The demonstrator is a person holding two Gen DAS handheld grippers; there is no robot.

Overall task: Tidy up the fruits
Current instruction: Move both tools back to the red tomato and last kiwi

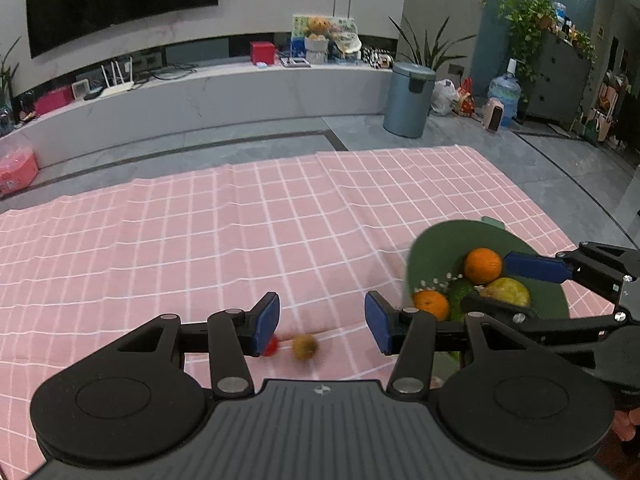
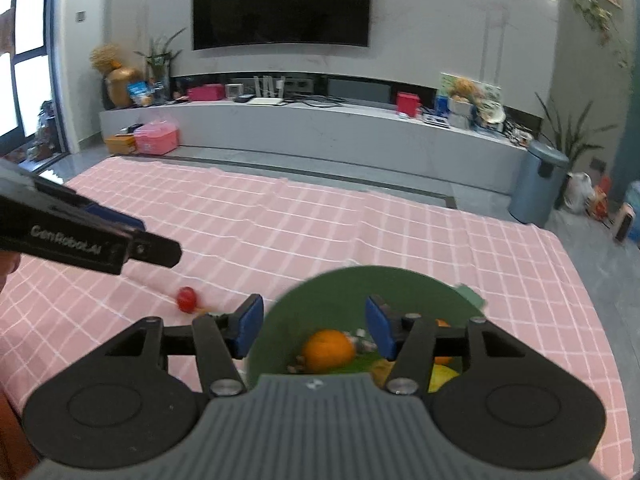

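The two loose fruits worry us most: a small red fruit [image 2: 187, 298] and a brownish fruit [image 1: 305, 346] lie on the pink checked cloth [image 1: 200, 220], both round, so we judge that a pad nudging one off-centre could send it rolling away across the wrinkled fabric. The green bowl [image 1: 440, 244] already carries an orange [image 1: 483, 265], a second orange [image 1: 431, 305] and a yellow-green fruit [image 1: 508, 291]; a clumsy drop could knock them about. Our left gripper [image 1: 322, 319] stands wide, holding nothing, above the loose fruits. Our right gripper [image 2: 315, 326] is also wide and empty, poised over the bowl; contact with the rim we cannot tell.
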